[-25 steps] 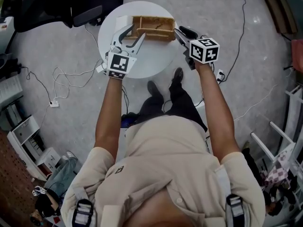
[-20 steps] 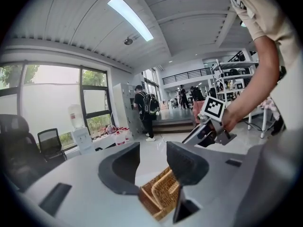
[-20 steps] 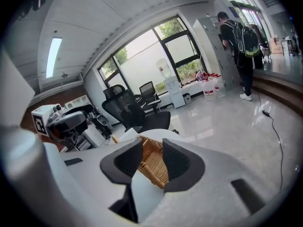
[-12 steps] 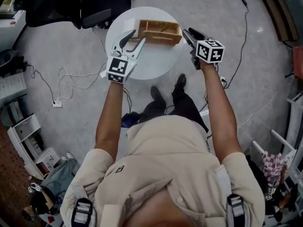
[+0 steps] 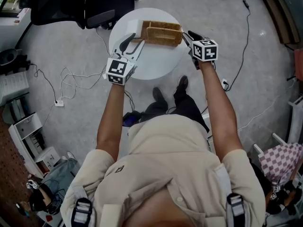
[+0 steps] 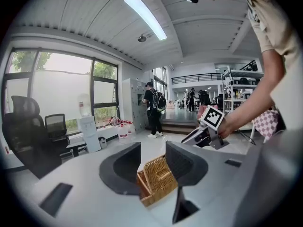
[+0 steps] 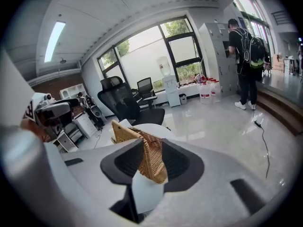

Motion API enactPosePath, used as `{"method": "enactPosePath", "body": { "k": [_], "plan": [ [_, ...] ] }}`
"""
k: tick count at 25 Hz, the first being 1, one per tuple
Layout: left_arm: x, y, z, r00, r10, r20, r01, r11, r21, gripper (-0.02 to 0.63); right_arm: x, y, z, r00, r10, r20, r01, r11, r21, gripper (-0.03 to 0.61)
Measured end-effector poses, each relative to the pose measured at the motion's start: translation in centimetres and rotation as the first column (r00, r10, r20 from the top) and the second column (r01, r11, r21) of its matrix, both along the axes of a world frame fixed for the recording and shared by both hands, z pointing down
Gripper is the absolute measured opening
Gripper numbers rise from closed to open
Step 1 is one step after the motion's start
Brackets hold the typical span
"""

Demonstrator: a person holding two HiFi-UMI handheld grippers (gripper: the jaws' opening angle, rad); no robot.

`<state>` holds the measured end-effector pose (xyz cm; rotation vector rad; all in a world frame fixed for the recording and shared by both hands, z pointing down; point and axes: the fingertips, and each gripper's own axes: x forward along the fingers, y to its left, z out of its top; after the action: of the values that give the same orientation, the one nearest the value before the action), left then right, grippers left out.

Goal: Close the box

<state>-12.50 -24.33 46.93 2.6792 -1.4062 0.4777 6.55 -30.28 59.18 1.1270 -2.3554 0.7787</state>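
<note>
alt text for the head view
Seen from above, a person holds a left gripper and a right gripper at either end of a wicker box on a round table; the right gripper's jaws are closing with wicker between them.

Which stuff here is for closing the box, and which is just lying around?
For the job:
wicker box, its lid partly raised; round white table; left gripper; right gripper, jaws closing with the box's wicker edge between them.

Just lying about:
office chairs; floor cables; power strip; white shelf unit.
</note>
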Motion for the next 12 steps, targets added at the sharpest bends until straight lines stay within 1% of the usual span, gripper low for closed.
{"method": "enactPosePath", "body": {
  "k": [5,8,12],
  "plan": [
    [0.1,0.0,-1.9,1.0,-0.004,0.003,0.004,1.0,0.007,0.16,0.0,-0.8,0.3,0.999,-0.012,-0.033,0.011,1.0,-0.022,0.122],
    [-0.3,-0.2,-2.8,1.0,0.003,0.012,-0.003,0.999,0.054,0.16,-0.1,-1.1,-0.4,0.999,-0.017,-0.034,0.017,1.0,-0.014,0.123],
    [-0.3,0.0,-4.9,1.0,0.007,0.013,-0.008,0.996,0.089,0.16,-0.7,-1.3,-2.5,1.0,-0.023,-0.017,0.024,0.999,0.021,0.123]
  ]
}}
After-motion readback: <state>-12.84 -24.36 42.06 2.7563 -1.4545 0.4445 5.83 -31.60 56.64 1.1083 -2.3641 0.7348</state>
